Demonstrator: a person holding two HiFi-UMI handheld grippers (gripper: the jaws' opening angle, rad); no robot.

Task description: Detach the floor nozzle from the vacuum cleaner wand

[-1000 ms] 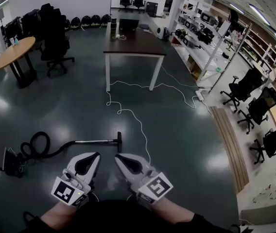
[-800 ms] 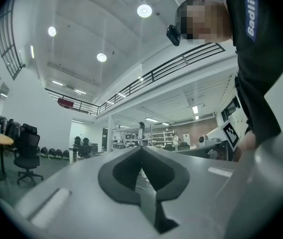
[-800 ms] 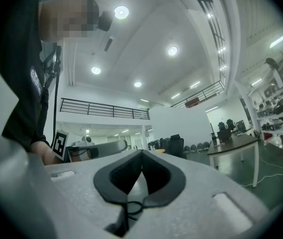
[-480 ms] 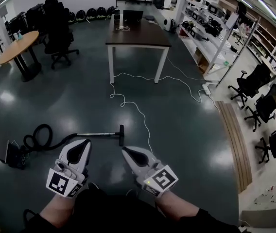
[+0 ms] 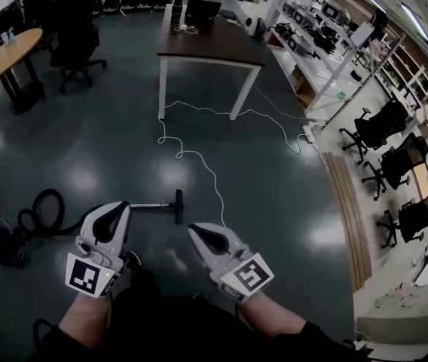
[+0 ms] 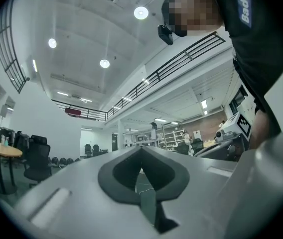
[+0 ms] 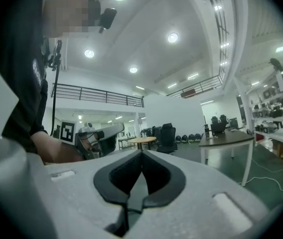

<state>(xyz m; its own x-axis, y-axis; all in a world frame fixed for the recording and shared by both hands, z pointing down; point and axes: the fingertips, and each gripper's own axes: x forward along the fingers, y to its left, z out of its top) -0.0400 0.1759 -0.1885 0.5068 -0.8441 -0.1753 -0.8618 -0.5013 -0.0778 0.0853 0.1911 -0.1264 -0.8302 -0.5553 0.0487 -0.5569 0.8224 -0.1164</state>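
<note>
While only the head view shows the floor nozzle (image 5: 178,207), left hand-held gripper (image 6: 141,149) and right hand-held gripper (image 7: 141,154) sit closed, empty.

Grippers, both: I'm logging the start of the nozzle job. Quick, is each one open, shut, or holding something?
Left grey two-jaw gripper: shut, holding nothing.
Right grey two-jaw gripper: shut, holding nothing.

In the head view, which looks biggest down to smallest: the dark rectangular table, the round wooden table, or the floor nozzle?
1. dark rectangular table
2. round wooden table
3. floor nozzle, plainly the smallest even though it lies nearest the camera
</note>
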